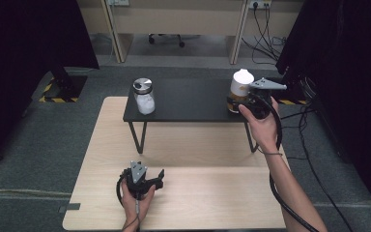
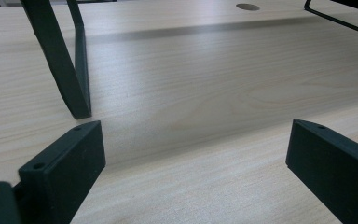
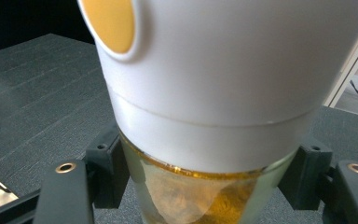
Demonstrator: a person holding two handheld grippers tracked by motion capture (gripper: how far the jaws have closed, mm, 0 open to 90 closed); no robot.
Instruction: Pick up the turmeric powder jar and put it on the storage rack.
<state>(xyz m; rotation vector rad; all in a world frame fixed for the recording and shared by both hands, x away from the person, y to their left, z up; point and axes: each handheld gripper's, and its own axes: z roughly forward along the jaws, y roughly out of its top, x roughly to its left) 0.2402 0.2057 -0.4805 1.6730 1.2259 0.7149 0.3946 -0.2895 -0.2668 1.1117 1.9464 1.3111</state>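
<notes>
My right tool (image 1: 251, 102) is clamped on the glass base of the white-capped jar (image 1: 241, 90) holding amber-yellow stuff, right of centre in the high view. In the right gripper view both jaws press the glass of that jar (image 3: 214, 116) just below the white cap, which has a yellow round spot upper left. The jar stands at the right end of the black raised shelf (image 1: 188, 104), upright, bottom hidden, so I can't tell if it's lifted or still seated. My left tool (image 1: 158, 180) sits low centre-left on the light wood counter (image 1: 212, 193), jaws spread wide, nothing between them; the left gripper view looks past them to bare wood and one black shelf leg (image 2: 60, 65). A second jar with a metal lid and white contents (image 1: 144, 95) stands at the shelf's left end, well apart. Step, as I judge it: grasp made, pick-up about to start. Next move calls for a straight lift, kept upright, clearing the shelf edge.
</notes>
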